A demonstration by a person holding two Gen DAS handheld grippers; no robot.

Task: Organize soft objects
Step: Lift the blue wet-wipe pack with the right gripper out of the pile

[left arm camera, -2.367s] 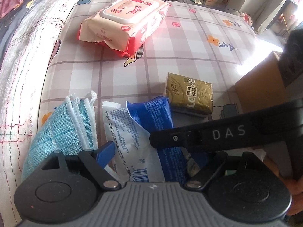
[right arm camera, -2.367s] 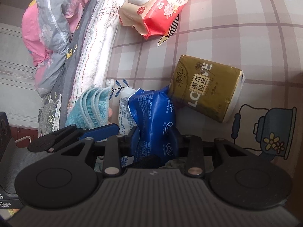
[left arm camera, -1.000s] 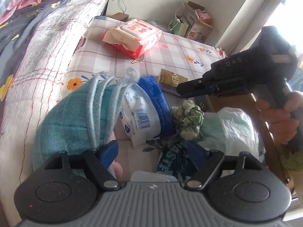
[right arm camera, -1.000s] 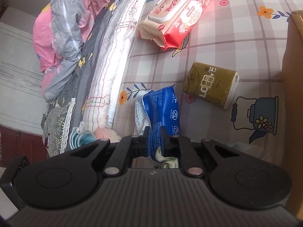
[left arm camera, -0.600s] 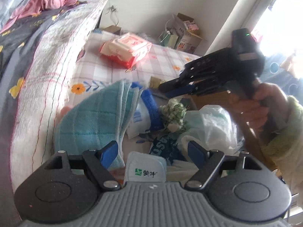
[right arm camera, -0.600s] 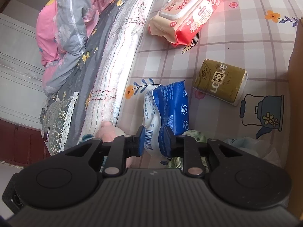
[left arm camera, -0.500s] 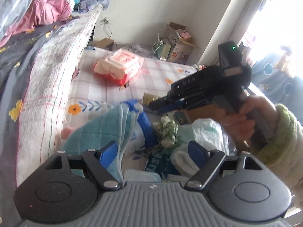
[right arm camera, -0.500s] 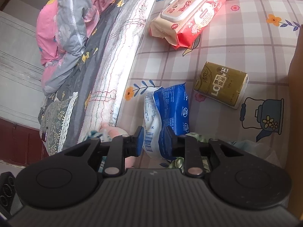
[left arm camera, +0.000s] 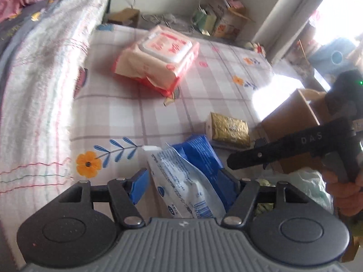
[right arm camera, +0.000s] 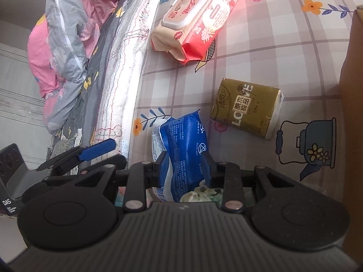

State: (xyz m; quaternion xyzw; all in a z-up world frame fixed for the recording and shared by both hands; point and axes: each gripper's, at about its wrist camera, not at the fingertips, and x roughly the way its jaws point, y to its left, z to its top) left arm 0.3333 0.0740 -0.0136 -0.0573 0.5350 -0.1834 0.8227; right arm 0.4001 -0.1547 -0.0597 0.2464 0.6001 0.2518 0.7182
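A blue and white tissue pack (left arm camera: 192, 172) lies on the plaid mat (left arm camera: 140, 117). It shows between the blue pads of my left gripper (left arm camera: 183, 187), whose jaws are closing; neither pad presses on it. In the right wrist view the left gripper (right arm camera: 106, 155) hangs to the left of the pack (right arm camera: 183, 149), apart from it. My right gripper (right arm camera: 185, 167) is just over the pack's near end with its jaws opening and no grip. Beyond lie a gold tissue pack (right arm camera: 246, 107) and a red and cream wipes pack (right arm camera: 199, 15).
A cardboard box (left arm camera: 292, 113) stands at the right edge of the mat, with a pale plastic bag (left arm camera: 313, 185) in front of it. A crumpled floral cloth (right arm camera: 199, 192) lies under my right gripper. A quilted bed edge (left arm camera: 34, 79) runs along the left.
The left view has swung down and in toward the blue pack; the teal towel has left it, and the left jaws have narrowed. The right jaws have gone from shut to apart.
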